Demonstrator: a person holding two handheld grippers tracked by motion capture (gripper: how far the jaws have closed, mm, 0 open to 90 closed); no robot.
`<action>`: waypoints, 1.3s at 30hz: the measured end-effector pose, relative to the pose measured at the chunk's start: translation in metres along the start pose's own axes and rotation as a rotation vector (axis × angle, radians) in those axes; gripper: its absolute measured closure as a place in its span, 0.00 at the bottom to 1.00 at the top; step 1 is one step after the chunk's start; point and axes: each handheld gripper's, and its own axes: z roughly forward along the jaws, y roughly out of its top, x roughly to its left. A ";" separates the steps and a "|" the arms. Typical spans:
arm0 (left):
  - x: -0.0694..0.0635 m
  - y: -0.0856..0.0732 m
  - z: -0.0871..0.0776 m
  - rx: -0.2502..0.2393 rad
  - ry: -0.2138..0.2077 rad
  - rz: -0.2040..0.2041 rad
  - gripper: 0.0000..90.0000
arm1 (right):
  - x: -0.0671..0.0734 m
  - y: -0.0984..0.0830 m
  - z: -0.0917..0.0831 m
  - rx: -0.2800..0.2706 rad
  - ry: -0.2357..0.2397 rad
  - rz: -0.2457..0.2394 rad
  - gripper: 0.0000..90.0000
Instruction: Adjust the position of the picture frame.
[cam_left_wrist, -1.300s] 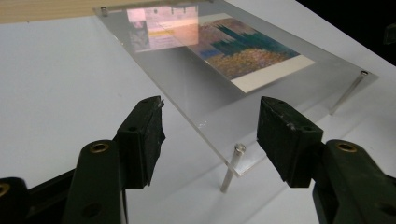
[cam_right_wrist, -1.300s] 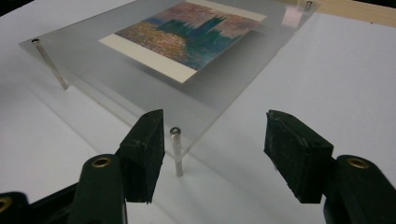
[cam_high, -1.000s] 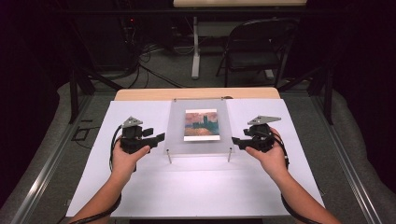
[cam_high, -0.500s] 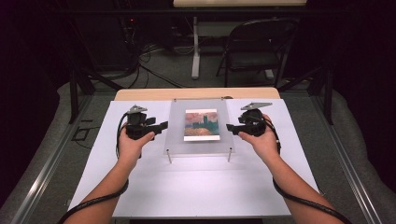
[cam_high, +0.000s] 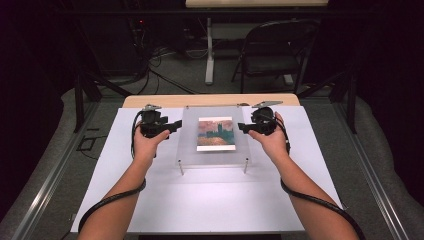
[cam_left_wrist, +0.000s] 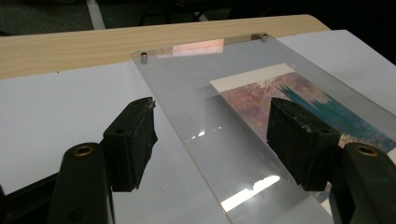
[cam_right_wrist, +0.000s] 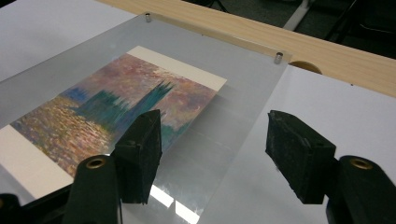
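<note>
Early days here: left gripper (cam_high: 176, 125), jaws just opening, and right gripper (cam_high: 241, 127) both gape around the clear panel's (cam_high: 215, 159) side edges on the table (cam_high: 150, 200), nothing gripped or lifted yet.

dark room, lit table (cam_high: 150, 200); glare streaks on clear panel (cam_left_wrist: 243, 154).

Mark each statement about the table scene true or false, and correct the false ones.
1. A painted print lies under a clear sheet. True.
2. The left gripper grips the sheet's edge. False: its jaws stand open, one on each side of the edge, having just been opening wider.
3. The right gripper is open. True.
4. The sheet lies flat on the table. False: it stands on small metal posts.
5. The grippers are at opposite sides of the sheet. True.
</note>
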 end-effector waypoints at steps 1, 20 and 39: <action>0.001 0.000 0.002 0.004 0.002 -0.006 0.36 | -0.001 -0.001 0.003 -0.004 0.001 0.009 0.39; 0.007 -0.008 0.038 0.041 0.002 -0.051 0.38 | -0.018 -0.009 0.032 0.009 -0.008 0.138 0.43; 0.010 -0.016 0.051 0.102 -0.036 -0.125 0.38 | -0.015 -0.013 0.048 0.064 0.044 0.184 0.42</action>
